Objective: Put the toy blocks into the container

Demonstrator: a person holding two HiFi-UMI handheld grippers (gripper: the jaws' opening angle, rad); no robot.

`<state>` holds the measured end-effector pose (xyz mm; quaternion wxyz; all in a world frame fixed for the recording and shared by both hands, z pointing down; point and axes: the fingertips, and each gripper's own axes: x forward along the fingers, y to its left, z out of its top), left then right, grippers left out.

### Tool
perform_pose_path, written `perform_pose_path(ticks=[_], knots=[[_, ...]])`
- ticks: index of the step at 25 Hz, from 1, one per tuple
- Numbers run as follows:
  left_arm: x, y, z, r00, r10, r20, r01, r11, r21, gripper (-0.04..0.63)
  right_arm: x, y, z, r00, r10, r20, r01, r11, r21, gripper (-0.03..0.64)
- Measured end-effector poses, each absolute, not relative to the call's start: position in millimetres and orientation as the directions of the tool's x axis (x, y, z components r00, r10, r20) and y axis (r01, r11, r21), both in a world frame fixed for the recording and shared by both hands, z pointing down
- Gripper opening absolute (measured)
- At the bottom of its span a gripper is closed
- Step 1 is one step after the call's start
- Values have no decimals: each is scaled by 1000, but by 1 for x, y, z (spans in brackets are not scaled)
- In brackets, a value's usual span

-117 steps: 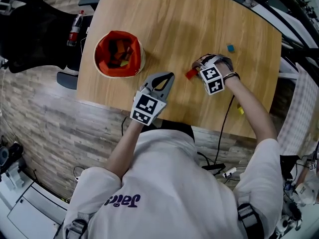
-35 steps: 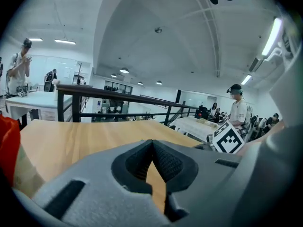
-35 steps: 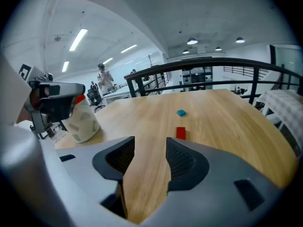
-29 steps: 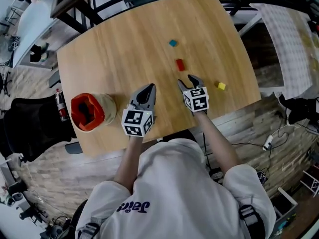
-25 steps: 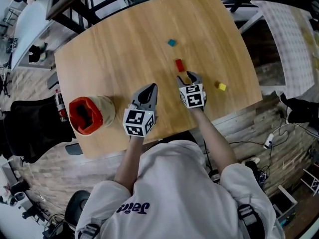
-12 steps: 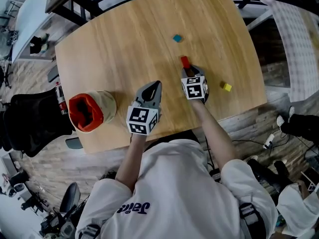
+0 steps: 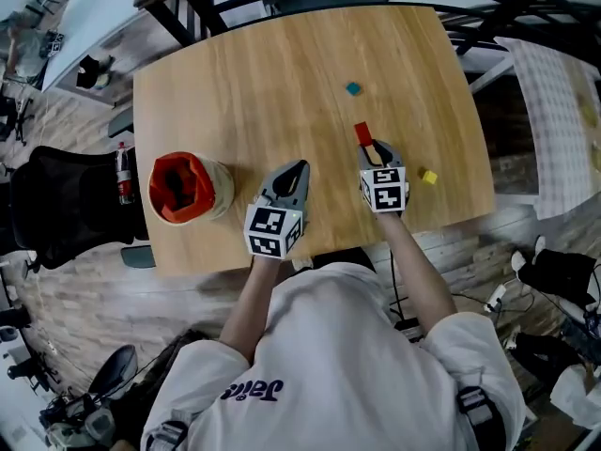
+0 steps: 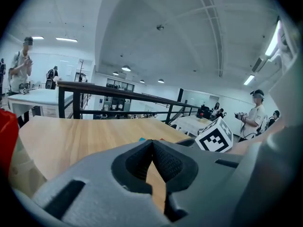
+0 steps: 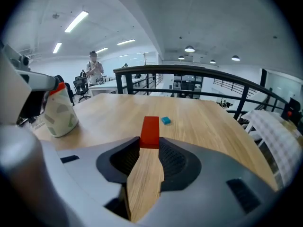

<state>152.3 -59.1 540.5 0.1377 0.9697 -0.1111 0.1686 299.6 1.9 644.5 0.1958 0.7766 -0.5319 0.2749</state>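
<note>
Well off to the left of the left gripper (image 7: 300, 166) stands the container (image 7: 188, 188), a round, soft-sided beige tub with a bright red lining, on the pale wood-grain table (image 7: 263, 73) with rounded corners. The left gripper is grey moulded plastic; its jaws are pressed together at the tips with nothing between them, and behind the tips the ribbed dark pads (image 8: 166, 163) leave only a small hollow. Just to its right, the right gripper (image 7: 376, 147) has just been closing its jaws, and they now clamp the red block (image 9: 151, 131), a smooth oblong brick that sticks out lengthwise ahead of the tips. Further ahead of that gripper a small flat blue block (image 7: 353, 88) lies on the wood. Near its right side sits a little yellow block (image 7: 428, 177), cube-shaped, close to the table's edge
</note>
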Motion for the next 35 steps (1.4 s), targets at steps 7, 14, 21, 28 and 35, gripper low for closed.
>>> perform_pose_path(ticks=[7,14,21,28,35], knots=[[88,-63,504,915,-281,289,-349,-911,220,6,223,-13,572,196,-813,548,-967,-255,-32,132],[-6,-92,481,870,-436,233,-480,-857,190,6,104,-69,517,0,-892,452,-999,-21,-43,132],[-86,-120,471,787,-579,214,-615,-767,183,6,0,-126,496,-213,-877,430,-975,218,-39,132],[-132,-140,474,715,-664,219,-699,-688,195,6,-65,-175,503,-349,-805,480,-924,382,-31,132],[-145,-151,481,693,-681,238,-721,-653,232,6,-90,-212,521,-382,-743,550,-892,452,-8,133]])
